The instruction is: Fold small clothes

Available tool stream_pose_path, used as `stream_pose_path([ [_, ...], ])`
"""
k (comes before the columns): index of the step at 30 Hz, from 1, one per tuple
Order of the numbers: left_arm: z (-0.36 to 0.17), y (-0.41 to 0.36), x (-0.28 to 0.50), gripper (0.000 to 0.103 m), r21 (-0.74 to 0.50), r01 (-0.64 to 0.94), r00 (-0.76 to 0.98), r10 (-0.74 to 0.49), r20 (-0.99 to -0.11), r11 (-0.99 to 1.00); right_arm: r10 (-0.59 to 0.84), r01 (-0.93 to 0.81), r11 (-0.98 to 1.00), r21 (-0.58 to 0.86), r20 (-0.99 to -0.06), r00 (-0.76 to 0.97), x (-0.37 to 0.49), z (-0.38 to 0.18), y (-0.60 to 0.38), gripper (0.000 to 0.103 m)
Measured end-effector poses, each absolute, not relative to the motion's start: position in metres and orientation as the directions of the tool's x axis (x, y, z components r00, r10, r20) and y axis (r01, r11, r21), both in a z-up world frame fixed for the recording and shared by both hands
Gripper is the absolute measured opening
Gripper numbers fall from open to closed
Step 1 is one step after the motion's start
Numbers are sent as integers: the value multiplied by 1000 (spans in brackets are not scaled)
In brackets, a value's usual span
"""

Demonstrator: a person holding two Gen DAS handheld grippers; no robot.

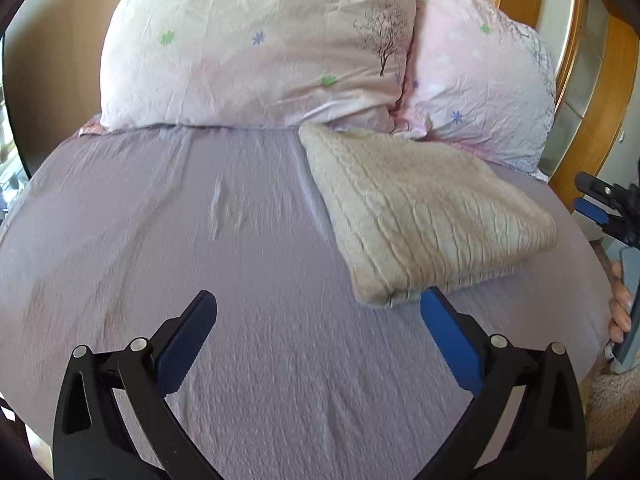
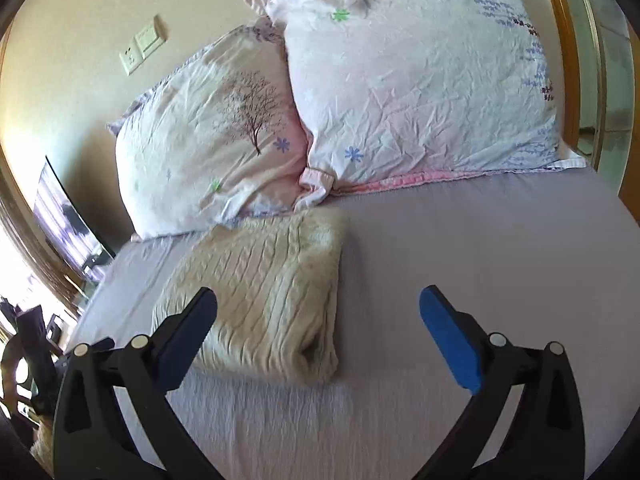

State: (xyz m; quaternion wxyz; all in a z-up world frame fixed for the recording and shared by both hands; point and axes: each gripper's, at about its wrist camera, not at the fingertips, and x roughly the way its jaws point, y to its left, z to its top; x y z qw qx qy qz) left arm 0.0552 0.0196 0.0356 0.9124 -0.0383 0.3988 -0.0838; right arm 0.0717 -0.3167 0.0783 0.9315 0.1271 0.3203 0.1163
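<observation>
**Folded cream knit on the lilac bed**

We see a cream sweater [image 1: 424,212] folded into a thick, soft rectangle, its fuzzy ribbed knit lined with cable-like ridges. It lies on a crinkled lilac bedsheet [image 1: 200,220], its far end touching the two pillows [image 1: 256,44], whose wrinkled pale pink cotton is printed with bare trees and small flowers. In the left wrist view its long axis runs from far left to near right, ridges lying across it; a rounded folded corner points toward us. In the right wrist view the near short end shows a tucked opening between layers.

Our left gripper [image 1: 318,304] hangs over the sheet with jaws spread wide and empty, the right blue pad just beside the sweater's near corner. Our right gripper [image 2: 318,300] is likewise spread and holds nothing, its left finger overlapping the sweater in view; whether it touches, we cannot tell
</observation>
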Motion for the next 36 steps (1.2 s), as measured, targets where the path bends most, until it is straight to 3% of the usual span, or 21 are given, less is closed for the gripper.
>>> stream_pose_path([
  [8, 8, -12, 55, 102, -105, 141, 594, -169, -787, 985, 172, -154, 984, 89, -694, 699, 39, 19, -243, 101],
  [18, -6, -28, 63, 102, 12, 120, 589, -61, -806, 993, 88, -123, 992, 14, -778, 622, 59, -18, -205, 101],
  [36, -8, -27, 58, 102, 29, 119, 628, -52, -777, 992, 71, -106, 994, 2, -758, 649, 55, -19, -204, 101],
])
